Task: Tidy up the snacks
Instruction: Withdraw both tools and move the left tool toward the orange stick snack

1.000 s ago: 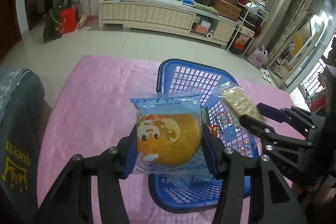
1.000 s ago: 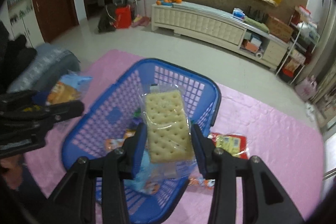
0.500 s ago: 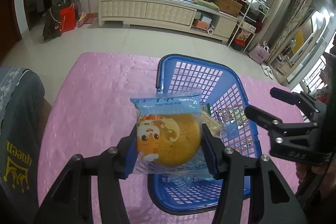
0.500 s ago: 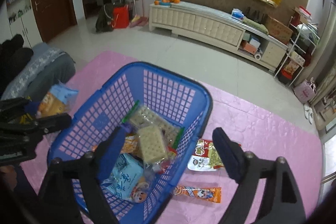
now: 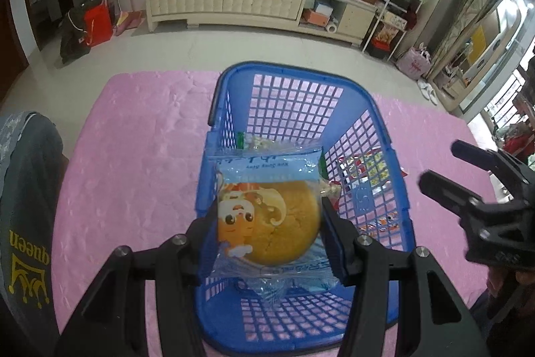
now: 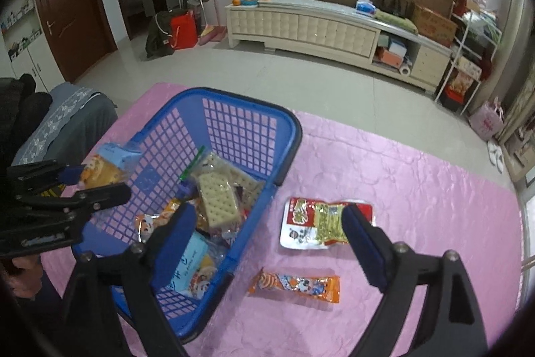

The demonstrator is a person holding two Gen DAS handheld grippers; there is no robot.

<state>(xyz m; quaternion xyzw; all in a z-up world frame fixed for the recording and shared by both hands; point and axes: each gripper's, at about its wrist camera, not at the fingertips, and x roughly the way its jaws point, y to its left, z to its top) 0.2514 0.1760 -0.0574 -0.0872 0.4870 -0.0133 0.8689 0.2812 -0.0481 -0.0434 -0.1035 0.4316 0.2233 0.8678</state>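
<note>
My left gripper (image 5: 267, 230) is shut on a round cake in a blue cartoon wrapper (image 5: 267, 219), held over the near end of the blue mesh basket (image 5: 294, 79). The same gripper (image 6: 97, 179) and cake (image 6: 103, 171) show at the basket's left rim (image 6: 234, 96) in the right wrist view. My right gripper (image 6: 267, 243) stands open and empty above the basket's right edge. A cracker pack (image 6: 217, 199) lies in the basket among several snack packs. On the pink cloth lie a red-and-white snack bag (image 6: 321, 221) and an orange snack stick (image 6: 296, 283).
The pink tablecloth (image 5: 133, 156) covers the table. A grey chair back (image 5: 23, 223) stands at the left edge. Beyond the table are a tiled floor and a long white cabinet (image 6: 317, 29). My right gripper (image 5: 468, 183) shows at the right in the left wrist view.
My right gripper opened and let the cracker pack drop into the basket, then shifted right toward the loose snacks. My left gripper carried the cake further over the basket.
</note>
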